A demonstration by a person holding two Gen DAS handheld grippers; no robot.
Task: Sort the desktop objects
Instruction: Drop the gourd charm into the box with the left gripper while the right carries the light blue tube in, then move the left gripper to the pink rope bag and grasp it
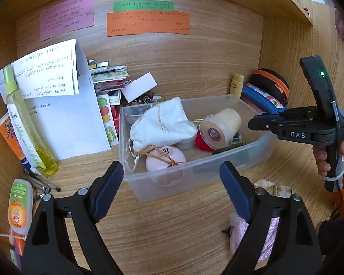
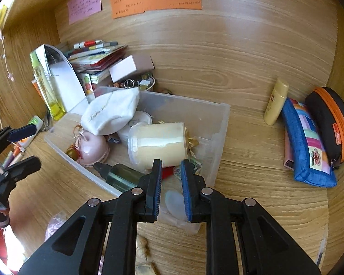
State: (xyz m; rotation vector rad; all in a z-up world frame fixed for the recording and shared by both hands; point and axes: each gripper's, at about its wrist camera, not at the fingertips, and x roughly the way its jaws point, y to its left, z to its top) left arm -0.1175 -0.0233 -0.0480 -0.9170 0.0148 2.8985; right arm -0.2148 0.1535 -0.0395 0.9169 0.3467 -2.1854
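A clear plastic bin [image 1: 247, 160] [image 2: 220, 123] stands on the wooden desk. In it lie a white drawstring pouch [image 1: 162, 123] [image 2: 110, 114], a pink round case [image 1: 166, 159] [image 2: 92, 150], a cream jar on its side [image 1: 221, 128] [image 2: 158, 145] and a dark green bottle [image 2: 119, 175]. My left gripper [image 1: 172, 177] is open and empty, just in front of the bin's near wall. My right gripper [image 2: 170, 171] hangs over the bin's right end, jaws a little apart with nothing between them; it also shows in the left wrist view [image 1: 309, 128].
Papers [image 1: 64, 114], a yellow-green bottle [image 1: 23, 119] and tubes [image 1: 19, 206] stand left of the bin. Booklets and a small box [image 2: 130, 67] lie behind it. A yellow bottle [image 2: 275, 102], a blue pouch [image 2: 307, 144] and a black-orange case [image 2: 332, 123] lie to the right. A pink item [image 1: 270, 238] and shells [image 1: 266, 184] lie near me.
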